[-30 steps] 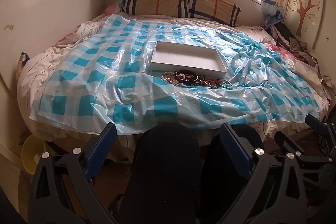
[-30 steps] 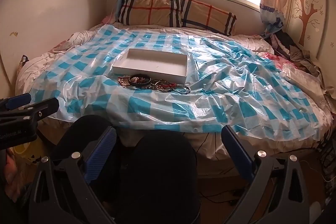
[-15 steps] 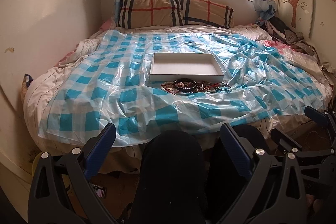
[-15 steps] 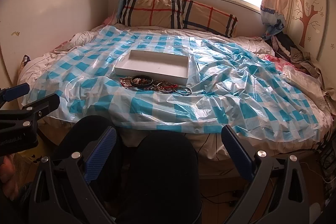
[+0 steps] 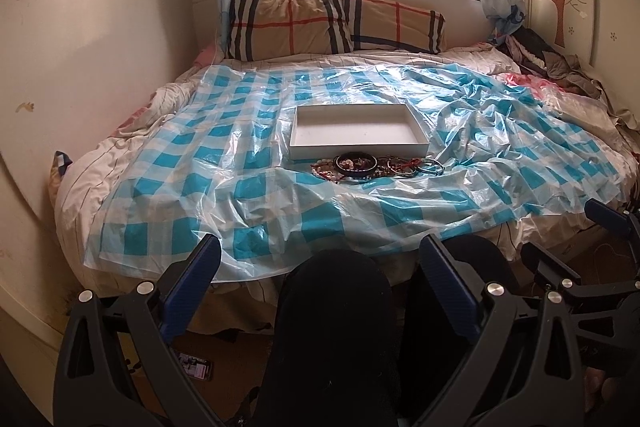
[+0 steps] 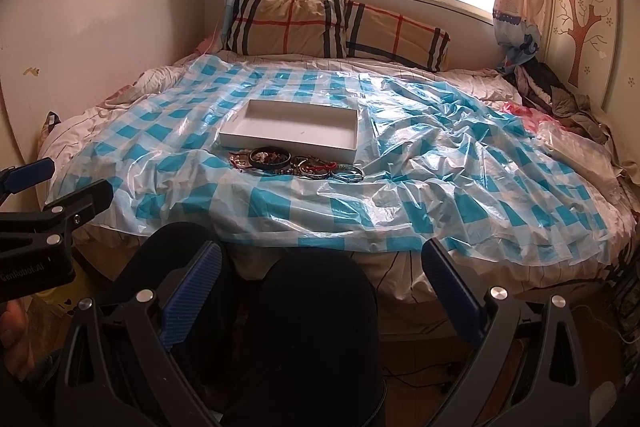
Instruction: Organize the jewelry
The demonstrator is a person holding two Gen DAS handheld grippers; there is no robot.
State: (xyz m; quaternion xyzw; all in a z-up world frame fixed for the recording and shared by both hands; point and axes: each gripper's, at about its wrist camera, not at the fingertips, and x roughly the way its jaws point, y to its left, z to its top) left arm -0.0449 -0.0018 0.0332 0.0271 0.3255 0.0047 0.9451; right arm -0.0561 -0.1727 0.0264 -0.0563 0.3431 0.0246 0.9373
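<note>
Only leftward: phone (image 5: 195, 371) underfoot.

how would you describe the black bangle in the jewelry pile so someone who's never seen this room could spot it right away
Find the bed covered by a blue-and-white checked plastic sheet, with a shallow white box at its middle. A row of jewelry lies along the box's near edge; the black bangle is towards the left of that row. It is the thickest, darkest ring, with beads showing inside its circle, unlike the thin metal bangles to its right.

Glossy crinkled plastic sheet (image 5: 256, 195) covers cloth bedding (image 5: 80, 179); matt white tray (image 5: 356, 149).
</note>
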